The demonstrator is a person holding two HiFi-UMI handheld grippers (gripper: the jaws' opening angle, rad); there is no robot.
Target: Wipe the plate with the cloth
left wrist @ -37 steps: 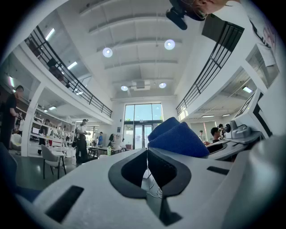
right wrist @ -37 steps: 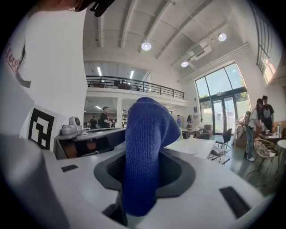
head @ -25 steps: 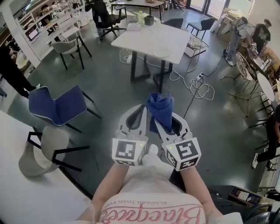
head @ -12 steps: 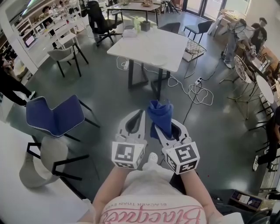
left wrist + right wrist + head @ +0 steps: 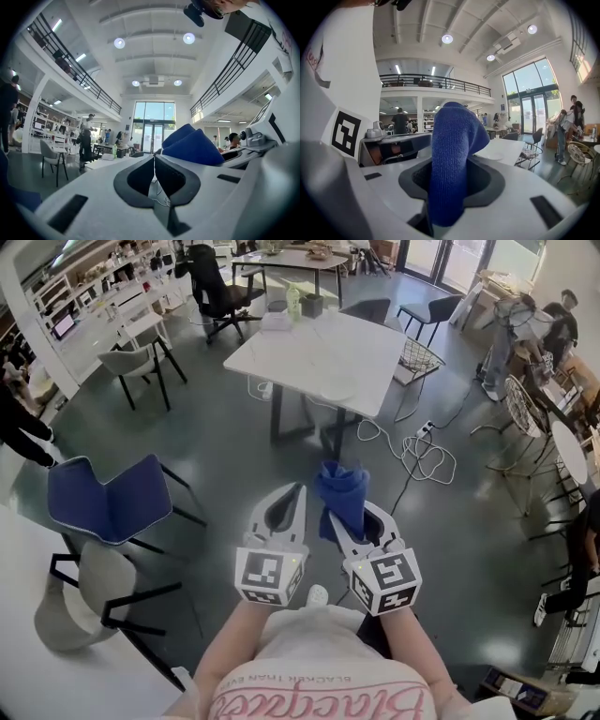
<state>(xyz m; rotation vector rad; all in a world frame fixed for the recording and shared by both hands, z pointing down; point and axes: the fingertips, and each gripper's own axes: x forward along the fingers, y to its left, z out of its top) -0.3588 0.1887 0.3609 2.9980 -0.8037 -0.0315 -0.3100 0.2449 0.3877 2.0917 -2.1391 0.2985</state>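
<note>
On the left, the left gripper (image 5: 298, 495) had its jaws pressed together with nothing between them, held out level over the dark floor (image 5: 225, 456). Just beside it, the right gripper (image 5: 334, 517) pinched the blue cloth (image 5: 343, 491), which stood up out of its jaws in a thick fold and drooped over at the top. The white table (image 5: 319, 343) stood well ahead of both tools, and a pale plate (image 5: 494, 156) lay on it, apart from the cloth.

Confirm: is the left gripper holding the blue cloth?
No, the left gripper has its jaws together with nothing between them; the blue cloth is clamped in the right gripper.
</note>
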